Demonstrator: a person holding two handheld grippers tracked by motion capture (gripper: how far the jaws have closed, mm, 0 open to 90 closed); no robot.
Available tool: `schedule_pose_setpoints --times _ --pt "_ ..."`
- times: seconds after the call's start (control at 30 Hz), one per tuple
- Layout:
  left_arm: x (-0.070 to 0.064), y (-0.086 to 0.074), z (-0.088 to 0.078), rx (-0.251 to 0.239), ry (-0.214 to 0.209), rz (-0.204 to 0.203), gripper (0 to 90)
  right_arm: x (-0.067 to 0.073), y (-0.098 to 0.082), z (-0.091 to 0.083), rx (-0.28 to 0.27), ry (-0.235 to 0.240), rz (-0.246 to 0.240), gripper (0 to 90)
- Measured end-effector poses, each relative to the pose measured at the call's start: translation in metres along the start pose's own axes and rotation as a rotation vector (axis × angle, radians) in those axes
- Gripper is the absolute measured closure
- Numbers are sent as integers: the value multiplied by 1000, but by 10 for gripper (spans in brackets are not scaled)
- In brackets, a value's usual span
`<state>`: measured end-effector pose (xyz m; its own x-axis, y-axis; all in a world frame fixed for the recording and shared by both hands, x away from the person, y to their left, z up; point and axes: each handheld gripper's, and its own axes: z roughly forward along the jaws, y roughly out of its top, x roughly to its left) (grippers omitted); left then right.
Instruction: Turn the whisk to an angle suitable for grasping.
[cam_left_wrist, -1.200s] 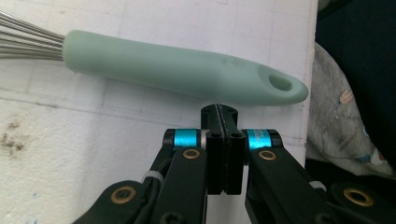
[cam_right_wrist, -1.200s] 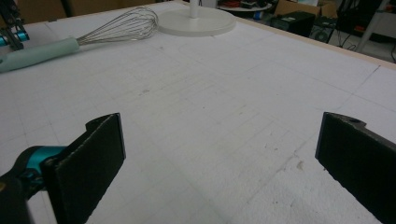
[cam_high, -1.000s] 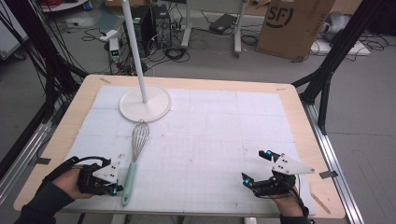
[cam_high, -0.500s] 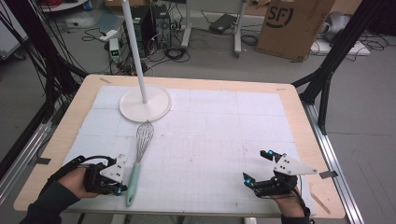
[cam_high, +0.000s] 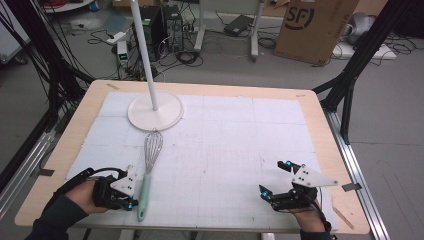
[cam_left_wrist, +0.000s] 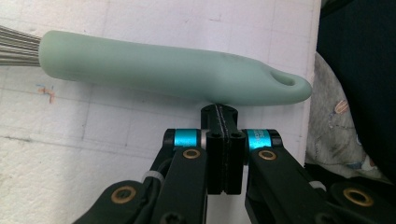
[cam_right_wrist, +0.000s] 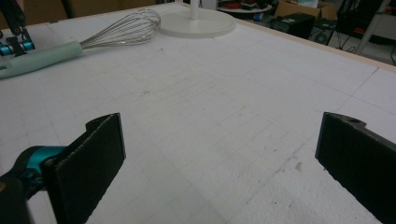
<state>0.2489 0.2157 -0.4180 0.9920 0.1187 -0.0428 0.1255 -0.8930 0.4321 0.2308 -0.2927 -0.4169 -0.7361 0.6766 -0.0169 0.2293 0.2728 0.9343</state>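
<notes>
A whisk (cam_high: 144, 186) with a mint-green handle and a wire head lies on the white mat, its head pointing at the round white stand base (cam_high: 155, 111). My left gripper (cam_high: 132, 201) rests at the front left, shut, with nothing between its jaws. In the left gripper view the closed tips of my left gripper (cam_left_wrist: 219, 113) touch the side of the whisk handle (cam_left_wrist: 159, 70) near its hanging hole. My right gripper (cam_high: 275, 176) rests at the front right, open and empty. Seen in the right gripper view, my right gripper (cam_right_wrist: 219, 154) has its jaws wide apart, and the whisk (cam_right_wrist: 116, 25) lies far off.
A white pole rises from the stand base at the back left of the mat (cam_high: 240, 140). The wooden table edge (cam_high: 320, 130) frames the mat. Beyond the table stand a cardboard box (cam_high: 310, 25), cables and black frame legs.
My left gripper has slid a little to the right, up against the whisk handle, and the whisk has shifted slightly right. The right gripper has kept still.
</notes>
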Motion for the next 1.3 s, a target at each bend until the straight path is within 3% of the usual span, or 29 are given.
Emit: schedule_pose_setpoints --times 0.57,0.8,1.3 --pt "-1 5 4 -12 -8 4 900 1 0 3 6 8 -5 4" --pt "-2 18 8 -45 -20 14 900 2 0 4 8 13 -4 4" --pt "-1 34 17 -30 -29 24 900 4 0 5 9 16 -11 4"
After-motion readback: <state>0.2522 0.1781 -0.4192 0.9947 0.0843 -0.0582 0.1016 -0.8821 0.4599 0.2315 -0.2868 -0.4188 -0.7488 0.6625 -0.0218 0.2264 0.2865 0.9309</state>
